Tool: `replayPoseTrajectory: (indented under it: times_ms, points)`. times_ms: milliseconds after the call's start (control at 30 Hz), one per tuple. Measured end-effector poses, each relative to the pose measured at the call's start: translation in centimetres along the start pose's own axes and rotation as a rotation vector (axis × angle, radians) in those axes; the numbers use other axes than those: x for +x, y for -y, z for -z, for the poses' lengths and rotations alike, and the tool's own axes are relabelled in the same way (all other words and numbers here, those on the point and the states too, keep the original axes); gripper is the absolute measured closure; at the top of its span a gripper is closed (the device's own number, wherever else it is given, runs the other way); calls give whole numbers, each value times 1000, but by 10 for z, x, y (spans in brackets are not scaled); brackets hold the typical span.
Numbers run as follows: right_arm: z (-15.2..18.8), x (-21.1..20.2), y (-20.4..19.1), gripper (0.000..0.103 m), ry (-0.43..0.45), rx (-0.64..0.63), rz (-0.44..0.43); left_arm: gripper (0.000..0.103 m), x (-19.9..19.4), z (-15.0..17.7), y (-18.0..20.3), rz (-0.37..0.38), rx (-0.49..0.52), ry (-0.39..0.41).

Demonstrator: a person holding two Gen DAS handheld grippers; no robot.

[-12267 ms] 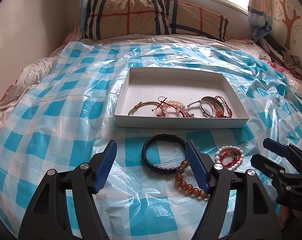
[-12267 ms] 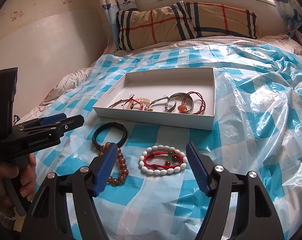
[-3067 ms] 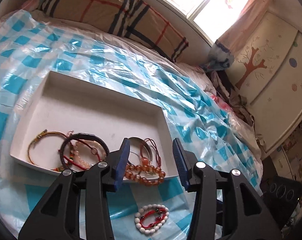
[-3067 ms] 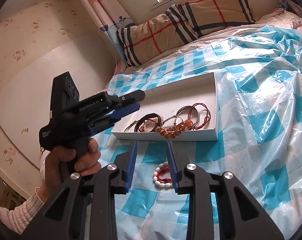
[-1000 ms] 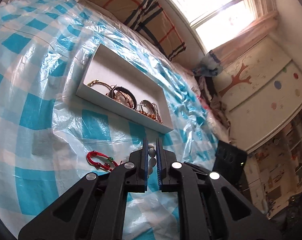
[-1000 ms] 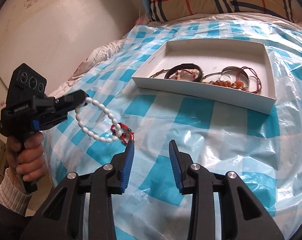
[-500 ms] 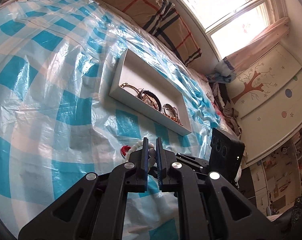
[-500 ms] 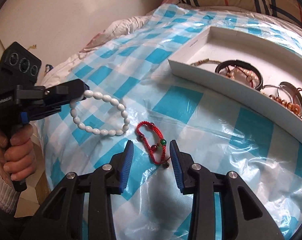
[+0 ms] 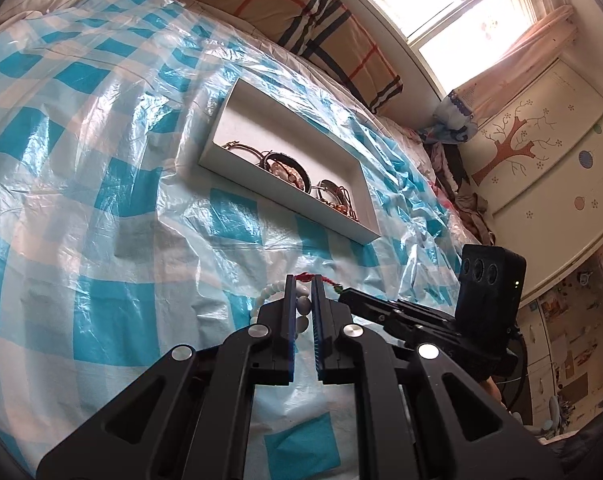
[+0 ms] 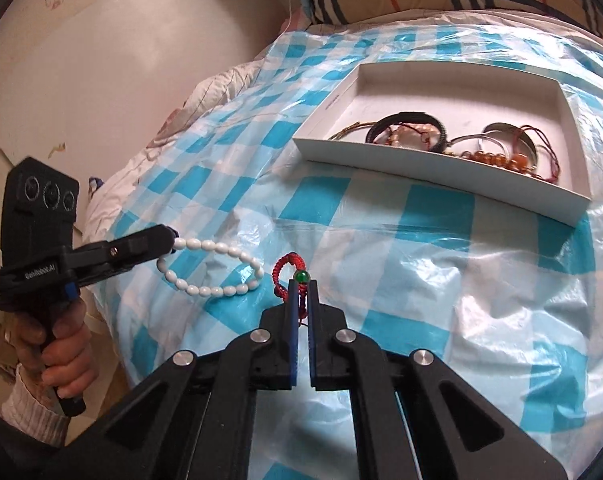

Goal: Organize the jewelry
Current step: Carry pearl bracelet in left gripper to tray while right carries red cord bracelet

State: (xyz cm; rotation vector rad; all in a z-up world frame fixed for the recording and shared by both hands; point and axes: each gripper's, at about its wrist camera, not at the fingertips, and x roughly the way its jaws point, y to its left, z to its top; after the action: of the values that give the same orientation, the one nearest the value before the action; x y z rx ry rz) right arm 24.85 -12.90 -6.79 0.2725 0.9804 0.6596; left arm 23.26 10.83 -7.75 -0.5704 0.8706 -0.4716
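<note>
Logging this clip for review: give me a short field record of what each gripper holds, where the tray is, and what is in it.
left gripper: shut on white bead bracelet
right gripper: shut on red cord bracelet
white tray: on the checked plastic sheet, beyond both grippers
tray contents: black bracelet, amber bead bracelet, silver bangle, others tangled
both held bracelets: outside the tray
</note>
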Motion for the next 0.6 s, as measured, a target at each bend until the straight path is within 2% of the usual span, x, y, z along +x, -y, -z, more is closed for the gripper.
replayPoseTrajectory:
  times_ms: [67,267,600]
  points:
    - [3,-15,4,98,33,34,3,96,1,3,13,-47,36,5]
    - [13,-47,11,98,128,77,33,96,2,8,56,-250,198,47]
    - [23,-84,-8,98,229,26,97,96,-4,14,99,-376,318,93]
